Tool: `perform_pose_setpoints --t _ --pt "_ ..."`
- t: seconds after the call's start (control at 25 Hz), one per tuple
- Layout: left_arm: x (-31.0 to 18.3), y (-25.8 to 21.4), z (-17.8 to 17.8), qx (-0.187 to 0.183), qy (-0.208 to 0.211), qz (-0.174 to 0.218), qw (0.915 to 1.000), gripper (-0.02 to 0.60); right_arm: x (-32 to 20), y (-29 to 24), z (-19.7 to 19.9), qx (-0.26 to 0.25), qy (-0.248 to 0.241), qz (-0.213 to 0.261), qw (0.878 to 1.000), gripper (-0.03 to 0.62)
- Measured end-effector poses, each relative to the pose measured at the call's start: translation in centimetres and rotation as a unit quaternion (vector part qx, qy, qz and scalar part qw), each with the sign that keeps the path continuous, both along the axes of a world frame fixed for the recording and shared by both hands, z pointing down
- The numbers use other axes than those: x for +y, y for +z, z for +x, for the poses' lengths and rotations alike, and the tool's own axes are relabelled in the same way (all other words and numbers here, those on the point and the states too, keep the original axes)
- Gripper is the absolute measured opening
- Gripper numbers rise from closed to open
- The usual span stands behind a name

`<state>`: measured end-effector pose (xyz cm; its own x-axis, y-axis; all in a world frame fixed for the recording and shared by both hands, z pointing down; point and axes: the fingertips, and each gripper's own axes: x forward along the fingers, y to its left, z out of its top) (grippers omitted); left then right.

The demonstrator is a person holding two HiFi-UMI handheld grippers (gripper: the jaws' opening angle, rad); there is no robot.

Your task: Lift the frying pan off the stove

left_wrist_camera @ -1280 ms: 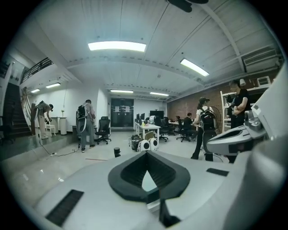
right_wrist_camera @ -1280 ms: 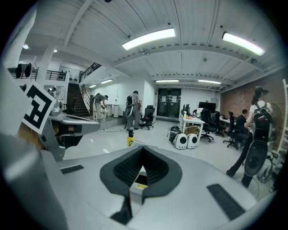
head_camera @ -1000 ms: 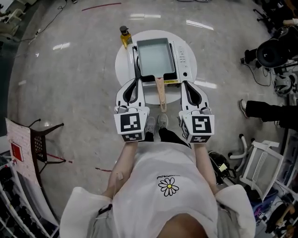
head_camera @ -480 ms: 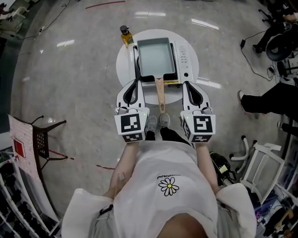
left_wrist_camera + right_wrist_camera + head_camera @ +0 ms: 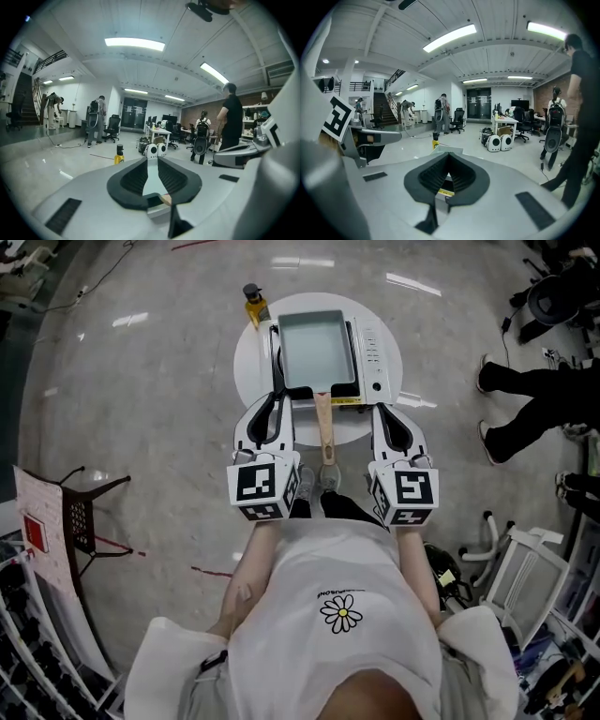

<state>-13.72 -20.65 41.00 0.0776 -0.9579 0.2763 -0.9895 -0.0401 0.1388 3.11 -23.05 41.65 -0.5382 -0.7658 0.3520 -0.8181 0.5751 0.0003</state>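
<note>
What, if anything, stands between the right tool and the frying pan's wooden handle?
Nothing visible does. The frying pan's wooden handle sticks out from the stove toward the person; the right tool, jaws together, is beside it on its right, with only bare white table showing between them.

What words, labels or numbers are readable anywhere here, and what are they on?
Nothing reads clearly.
Shirt: small print line above the daisy, too small to read.
Stove: yellow strip on its front edge and panel marks, too small to read.
Marker cubes: black-and-white square patterns, no words.
White board at far left: red patch, unreadable.
</note>
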Motion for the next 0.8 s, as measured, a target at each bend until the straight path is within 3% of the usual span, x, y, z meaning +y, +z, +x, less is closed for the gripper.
perform_pose_setpoints --t 0.2,0.4,0.64,0.72,0.8 --pt "-1.0 -0.4 -0.1 0.06 0.016 0.004 0.998 0.154 -0.1 0.1 0.0 -0.003 -0.005 -0.006 1.0 0.002" --pt "-1.8 2.2 -0.7 0.183 0.015 -0.028 0.9827 0.241 -0.1 0.0 0.4 -0.006 0.001 -0.011 1.0 0.003" --pt "-1.7 6.9 -0.8 0.316 0.041 -0.088 0.9438 0.263 -0.1 0.3 1.5 -0.007 0.012 -0.018 1.0 0.002" --pt "-1.4 8.5 -0.5 0.363 0.05 -0.109 0.9239 0.27 -0.1 0.4 1.7 -0.005 0.013 -0.02 1.0 0.003" --pt "-0.9 9.9 0.2 0.417 0.058 -0.127 0.8982 0.272 0.2 0.6 1.9 -0.004 0.014 -0.024 1.0 0.002"
